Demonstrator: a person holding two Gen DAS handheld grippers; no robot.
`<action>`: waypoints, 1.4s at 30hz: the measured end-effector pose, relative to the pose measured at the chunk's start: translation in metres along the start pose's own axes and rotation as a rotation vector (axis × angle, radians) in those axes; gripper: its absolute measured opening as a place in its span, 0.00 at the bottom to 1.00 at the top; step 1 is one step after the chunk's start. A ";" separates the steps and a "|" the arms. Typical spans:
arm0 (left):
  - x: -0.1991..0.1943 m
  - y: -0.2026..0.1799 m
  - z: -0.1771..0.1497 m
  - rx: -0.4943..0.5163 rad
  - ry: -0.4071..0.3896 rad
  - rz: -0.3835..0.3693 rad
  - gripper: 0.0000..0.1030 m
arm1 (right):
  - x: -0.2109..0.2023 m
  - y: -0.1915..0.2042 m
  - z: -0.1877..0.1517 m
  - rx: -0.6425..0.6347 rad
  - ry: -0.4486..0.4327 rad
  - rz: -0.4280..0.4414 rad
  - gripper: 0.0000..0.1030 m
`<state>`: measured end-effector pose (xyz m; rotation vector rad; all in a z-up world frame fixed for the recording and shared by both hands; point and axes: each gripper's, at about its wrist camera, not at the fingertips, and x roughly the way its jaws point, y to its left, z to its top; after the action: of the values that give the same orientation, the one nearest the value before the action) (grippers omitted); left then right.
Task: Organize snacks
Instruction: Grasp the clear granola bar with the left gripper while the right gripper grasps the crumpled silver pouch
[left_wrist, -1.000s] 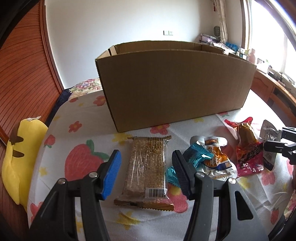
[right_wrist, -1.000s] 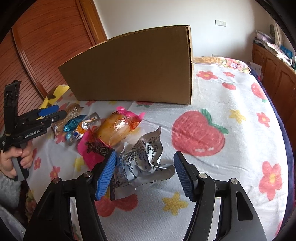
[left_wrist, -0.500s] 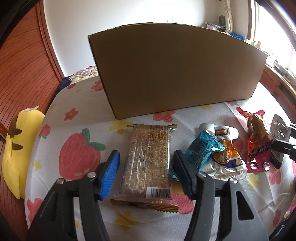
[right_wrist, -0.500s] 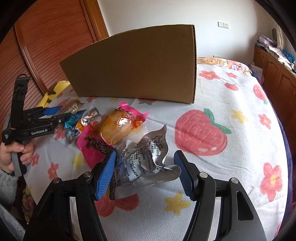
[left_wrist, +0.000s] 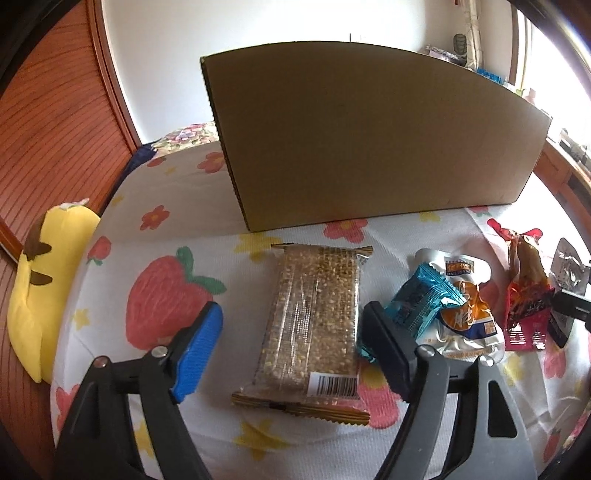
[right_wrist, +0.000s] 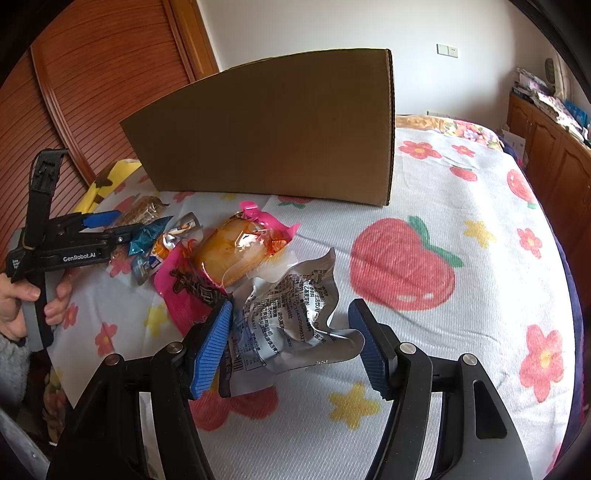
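A sesame bar (left_wrist: 314, 325) in clear wrap lies on the flowered sheet between the fingers of my left gripper (left_wrist: 291, 332). Its jaws are opening and neither blue pad presses the bar. To the right lie a teal packet (left_wrist: 417, 299), an orange-and-white pouch (left_wrist: 465, 314) and a red meat pack (left_wrist: 524, 295). A big cardboard box (left_wrist: 369, 147) stands behind them. My right gripper (right_wrist: 291, 347) straddles a crumpled silver pouch (right_wrist: 291, 314); the left pad is at the pouch's edge without squeezing it. The pink-red pack (right_wrist: 240, 251) lies just beyond.
A yellow plush toy (left_wrist: 40, 295) lies at the bed's left edge beside a wooden slatted door (left_wrist: 55, 129). A person's hand (right_wrist: 26, 302) holds the left gripper (right_wrist: 123, 223). Wooden cabinets (right_wrist: 546, 147) line the right side. The strawberry-print sheet (right_wrist: 402, 258) stretches to the right of the pouch.
The left gripper's jaws have spread wider around the sesame bar and it has dipped closer, so the box's inside is out of sight. The right gripper and silver pouch look unchanged.
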<state>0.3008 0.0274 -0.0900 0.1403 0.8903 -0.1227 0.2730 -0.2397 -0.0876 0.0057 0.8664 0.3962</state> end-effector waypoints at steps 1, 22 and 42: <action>0.000 -0.001 0.000 0.012 -0.003 0.009 0.77 | 0.000 0.000 0.000 0.000 0.000 0.000 0.65; -0.001 -0.015 0.006 0.051 0.015 -0.071 0.52 | 0.000 0.001 0.000 0.000 0.000 -0.001 0.65; -0.060 -0.005 -0.016 -0.008 -0.112 -0.122 0.39 | -0.003 0.001 -0.002 -0.012 -0.009 -0.021 0.49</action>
<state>0.2505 0.0286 -0.0532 0.0712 0.7877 -0.2383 0.2692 -0.2403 -0.0863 -0.0124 0.8541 0.3811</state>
